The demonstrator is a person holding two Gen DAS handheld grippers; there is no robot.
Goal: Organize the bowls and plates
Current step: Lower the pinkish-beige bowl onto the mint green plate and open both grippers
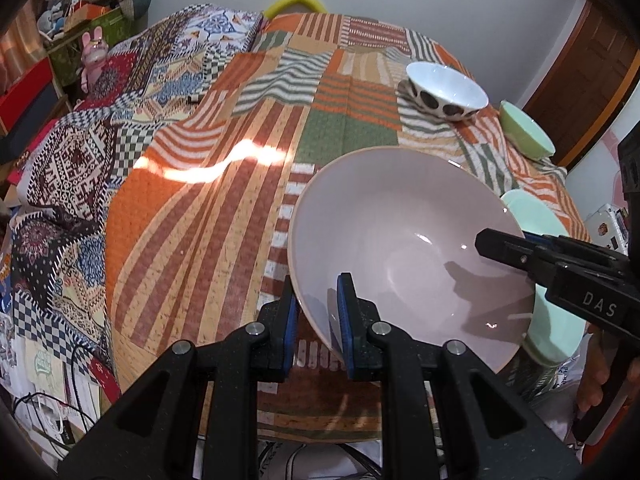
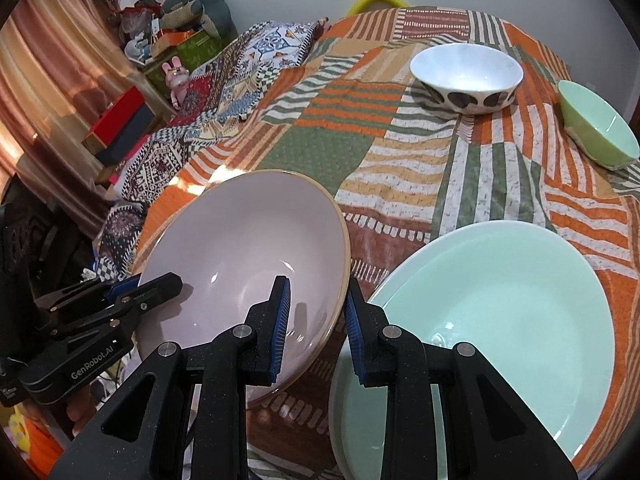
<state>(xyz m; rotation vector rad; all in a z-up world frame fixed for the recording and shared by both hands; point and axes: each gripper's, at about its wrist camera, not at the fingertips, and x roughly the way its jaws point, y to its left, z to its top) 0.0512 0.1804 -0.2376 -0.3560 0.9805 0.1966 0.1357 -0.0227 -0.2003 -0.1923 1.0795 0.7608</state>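
Observation:
A large pale pink bowl point(image 1: 404, 248) point(image 2: 248, 264) is held tilted above the patterned tablecloth. My left gripper point(image 1: 318, 316) straddles its near rim, blue pads on either side, shut on it. My right gripper point(image 2: 316, 320) straddles the opposite rim with a gap at the pads; it looks open around the rim. It also shows in the left wrist view point(image 1: 504, 250). Two stacked mint-green plates point(image 2: 500, 320) point(image 1: 556, 320) lie to the right. A white bowl with dark spots point(image 1: 446, 90) point(image 2: 466, 78) and a small green bowl point(image 1: 526, 130) point(image 2: 596, 130) stand farther back.
A striped patchwork cloth point(image 1: 224, 208) point(image 2: 400, 160) covers the table, with a second patterned cloth point(image 1: 80, 160) draped on the left. Boxes, toys and clutter point(image 1: 80, 32) stand at the far left. A yellow chair back point(image 1: 298, 0) shows behind the table.

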